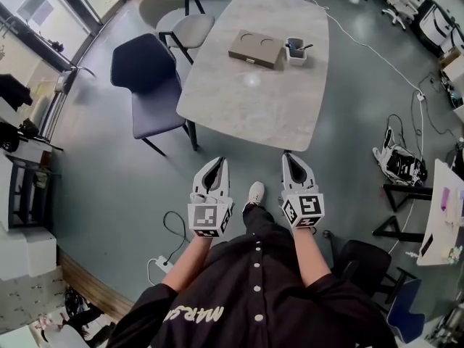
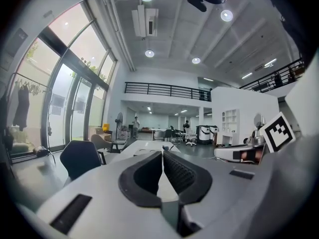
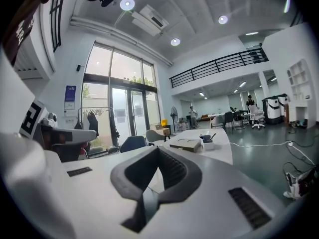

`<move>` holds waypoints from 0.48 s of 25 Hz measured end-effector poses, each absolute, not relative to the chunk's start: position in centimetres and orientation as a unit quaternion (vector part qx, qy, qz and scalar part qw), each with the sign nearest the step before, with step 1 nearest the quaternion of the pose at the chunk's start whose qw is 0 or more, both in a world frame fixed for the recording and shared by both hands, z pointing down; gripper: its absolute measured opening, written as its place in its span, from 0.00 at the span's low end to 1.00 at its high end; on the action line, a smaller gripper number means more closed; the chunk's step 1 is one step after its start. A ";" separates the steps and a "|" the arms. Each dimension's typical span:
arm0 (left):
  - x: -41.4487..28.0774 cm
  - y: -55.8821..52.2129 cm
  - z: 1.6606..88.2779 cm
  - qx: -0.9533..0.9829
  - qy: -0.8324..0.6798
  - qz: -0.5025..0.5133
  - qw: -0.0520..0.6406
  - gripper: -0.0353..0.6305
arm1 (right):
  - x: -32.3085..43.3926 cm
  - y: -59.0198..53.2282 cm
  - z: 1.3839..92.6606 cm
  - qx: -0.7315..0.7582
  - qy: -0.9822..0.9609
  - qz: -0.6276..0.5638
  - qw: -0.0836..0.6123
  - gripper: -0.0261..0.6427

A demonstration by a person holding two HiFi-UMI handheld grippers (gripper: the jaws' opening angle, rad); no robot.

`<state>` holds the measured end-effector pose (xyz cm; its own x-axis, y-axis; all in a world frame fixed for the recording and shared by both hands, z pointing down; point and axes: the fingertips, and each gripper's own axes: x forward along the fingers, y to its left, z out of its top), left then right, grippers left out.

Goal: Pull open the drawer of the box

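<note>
The flat brown box [image 1: 255,48] [image 3: 185,145] lies at the far end of the pale table [image 1: 254,100], its drawer front flush with the box and facing me. Both grippers hang well short of the table's near edge, over the floor. My left gripper [image 1: 215,165] [image 2: 162,153] is shut with nothing between its pads. My right gripper [image 1: 293,158] [image 3: 158,149] is also shut and holds nothing. In the right gripper view the box shows beyond the jaws, far off. The left gripper view shows only the table [image 2: 144,146] past the jaws.
A small white pen holder [image 1: 295,51] stands right of the box. A dark blue chair [image 1: 145,78] and a grey chair [image 1: 185,24] stand left of the table. A white cable [image 1: 377,53] and a power strip [image 1: 161,264] lie on the floor.
</note>
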<state>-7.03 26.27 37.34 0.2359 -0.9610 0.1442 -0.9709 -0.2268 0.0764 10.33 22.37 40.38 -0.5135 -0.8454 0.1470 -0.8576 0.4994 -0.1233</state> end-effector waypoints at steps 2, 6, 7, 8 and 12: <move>-7.1 23.4 37.0 0.782 -0.618 0.035 0.073 0.08 | 10.3 19.5 39.9 0.488 -0.867 0.091 0.031 0.03; -7.0 17.7 36.5 0.779 -0.622 0.032 0.068 0.08 | 10.7 13.9 39.3 0.482 -0.871 0.093 0.021 0.03; -7.0 16.3 36.4 0.779 -0.623 0.033 0.068 0.08 | 10.7 12.5 39.2 0.480 -0.872 0.093 0.022 0.03; -7.0 15.0 36.3 0.779 -0.623 0.032 0.067 0.08 | 10.7 11.3 39.0 0.478 -0.873 0.092 0.022 0.03; -6.8 11.2 35.8 0.776 -0.628 0.030 0.058 0.08 | 10.6 7.0 38.9 0.469 -0.878 0.088 0.027 0.03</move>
